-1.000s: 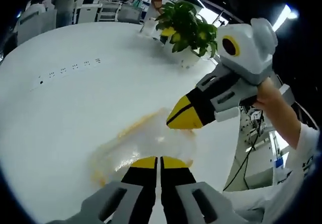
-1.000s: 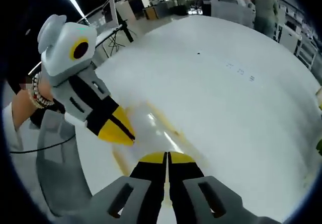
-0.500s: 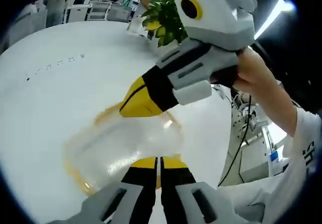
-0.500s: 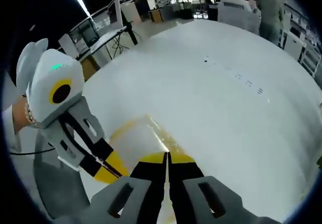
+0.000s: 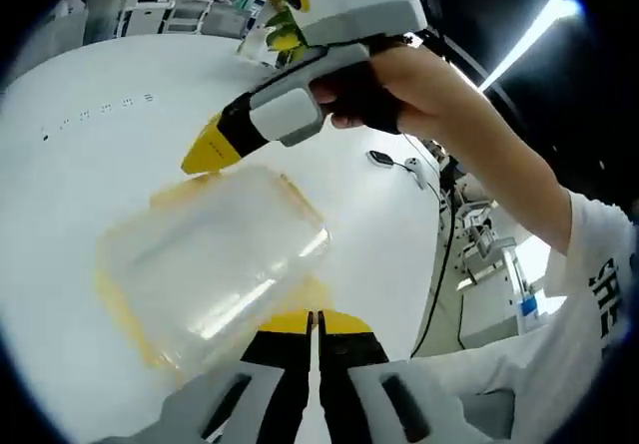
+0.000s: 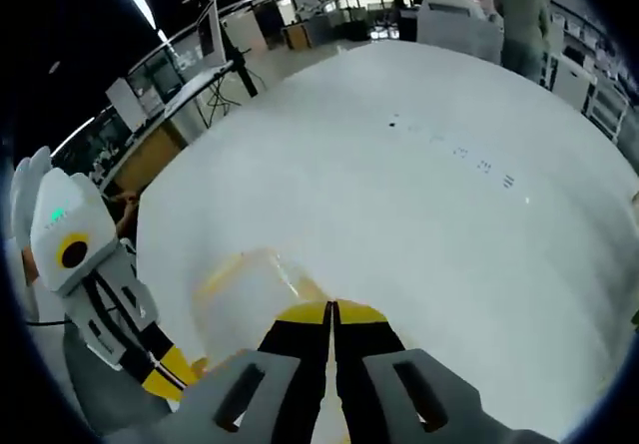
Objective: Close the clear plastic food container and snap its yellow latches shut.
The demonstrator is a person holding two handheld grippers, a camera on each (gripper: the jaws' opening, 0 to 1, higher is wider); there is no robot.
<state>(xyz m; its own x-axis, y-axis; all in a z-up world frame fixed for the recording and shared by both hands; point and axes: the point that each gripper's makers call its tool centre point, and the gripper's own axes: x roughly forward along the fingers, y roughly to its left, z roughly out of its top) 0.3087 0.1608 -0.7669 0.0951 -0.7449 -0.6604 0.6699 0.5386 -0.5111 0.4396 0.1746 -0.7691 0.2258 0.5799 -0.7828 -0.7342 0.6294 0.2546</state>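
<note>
Container (image 5: 205,254) lies on white worktop (image 5: 90,165), lid down. Left gripper (image 5: 316,321) closed empty at near edge; right gripper (image 6: 331,313) closed at far edge. Press straight down on each yellow latch (image 5: 300,296), steadying opposite side.

- The container (image 5: 205,254) lies flat on the white table (image 5: 90,175), just ahead of my left gripper (image 5: 316,321), whose jaws are pressed together.
- My right gripper (image 5: 205,150) reaches across the container's far edge, blocking passage there.
- Wide bare tabletop (image 6: 419,215) beyond the container gives me free room.
- A potted plant (image 5: 283,20) stands at the far rim, well apart.
- A small dark object with a cable (image 5: 382,158) lies toward the table edge.
</note>
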